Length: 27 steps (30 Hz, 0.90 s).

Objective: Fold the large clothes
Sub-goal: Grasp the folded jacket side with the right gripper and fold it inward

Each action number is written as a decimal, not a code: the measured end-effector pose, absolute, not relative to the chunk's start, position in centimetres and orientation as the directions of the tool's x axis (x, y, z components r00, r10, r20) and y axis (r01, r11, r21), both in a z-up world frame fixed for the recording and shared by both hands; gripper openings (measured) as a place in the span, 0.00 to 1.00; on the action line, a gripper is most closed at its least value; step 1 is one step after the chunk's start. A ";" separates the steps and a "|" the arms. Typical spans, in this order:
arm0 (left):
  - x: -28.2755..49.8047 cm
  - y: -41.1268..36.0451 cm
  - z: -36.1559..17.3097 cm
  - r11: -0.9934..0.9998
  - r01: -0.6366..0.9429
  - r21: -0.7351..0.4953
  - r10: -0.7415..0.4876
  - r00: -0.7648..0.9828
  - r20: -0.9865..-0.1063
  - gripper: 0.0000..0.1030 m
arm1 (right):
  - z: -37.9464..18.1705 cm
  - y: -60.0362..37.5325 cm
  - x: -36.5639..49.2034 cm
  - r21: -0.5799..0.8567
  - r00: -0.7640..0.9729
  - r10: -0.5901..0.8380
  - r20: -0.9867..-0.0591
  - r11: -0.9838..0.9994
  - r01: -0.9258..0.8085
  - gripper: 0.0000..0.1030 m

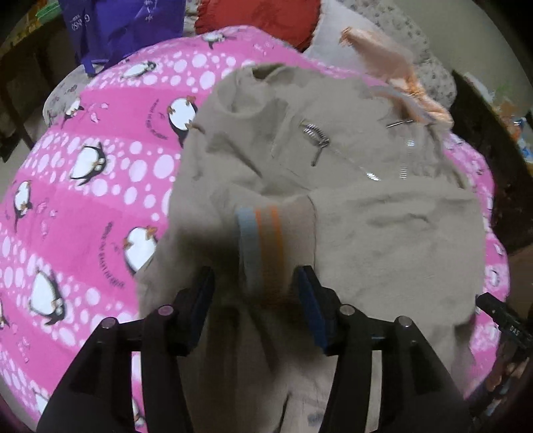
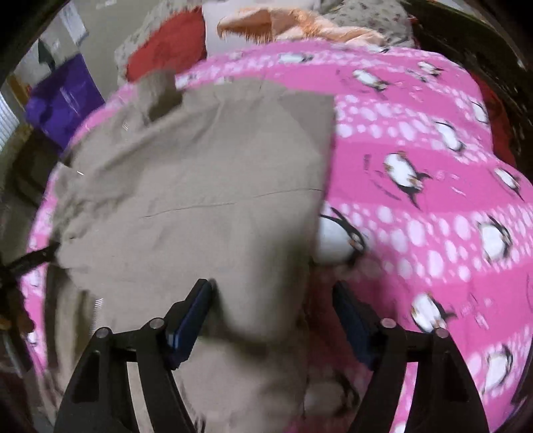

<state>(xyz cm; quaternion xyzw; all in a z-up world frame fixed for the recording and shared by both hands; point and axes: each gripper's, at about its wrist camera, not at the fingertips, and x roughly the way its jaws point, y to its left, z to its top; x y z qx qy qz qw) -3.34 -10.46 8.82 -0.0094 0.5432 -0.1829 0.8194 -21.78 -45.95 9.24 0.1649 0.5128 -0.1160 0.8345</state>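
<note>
A large beige sweatshirt [image 1: 333, 200] lies on a pink penguin-print blanket [image 1: 83, 200]. One sleeve is folded over its body; the cuff [image 1: 263, 239] has a blue and two orange stripes. My left gripper [image 1: 255, 283] is open, its jaws wide on either side of that cuff, just above it. In the right wrist view the sweatshirt [image 2: 200, 186] shows its folded right edge. My right gripper [image 2: 271, 296] is open above that lower right edge, with beige fabric between the jaws but not pinched. The right wrist view is blurred.
The blanket [image 2: 416, 150] covers a bed. At the head lie a red cushion [image 1: 266, 20], a purple bag [image 1: 126, 26], a peach fluffy item [image 1: 393, 66] and a grey patterned pillow [image 1: 426, 60]. Dark furniture [image 1: 493, 150] stands to the right of the bed.
</note>
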 end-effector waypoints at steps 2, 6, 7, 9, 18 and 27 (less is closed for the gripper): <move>-4.6 -9.2 9.8 0.925 0.307 -0.223 -0.329 0.357 -0.874 0.63 | 9.9 -46.1 -24.0 0.188 0.454 0.005 -0.891 0.914 0.359 0.77; -6.8 -6.4 9.4 0.927 0.292 -0.234 -0.332 0.353 -0.875 0.67 | 8.1 -46.9 -27.7 0.323 0.468 0.110 -0.877 0.856 0.403 0.77; -7.2 -6.1 9.0 0.930 0.283 -0.234 -0.326 0.343 -0.881 0.67 | 7.3 -46.9 -27.8 0.354 0.472 0.134 -0.871 0.838 0.414 0.77; -8.0 -5.8 8.4 0.934 0.266 -0.240 -0.321 0.326 -0.889 0.67 | 5.1 -46.6 -27.5 0.404 0.475 0.178 -0.862 0.806 0.433 0.59; -13.7 -1.9 7.3 0.927 0.274 -0.256 -0.334 0.294 -0.896 0.67 | 7.2 -46.4 -28.7 0.279 0.524 -0.007 -0.851 0.841 0.464 0.01; -17.5 -0.6 5.6 0.898 0.272 -0.345 -0.400 0.183 -0.898 0.67 | 9.5 -45.8 -33.5 0.422 0.547 0.161 -0.822 0.817 0.393 0.68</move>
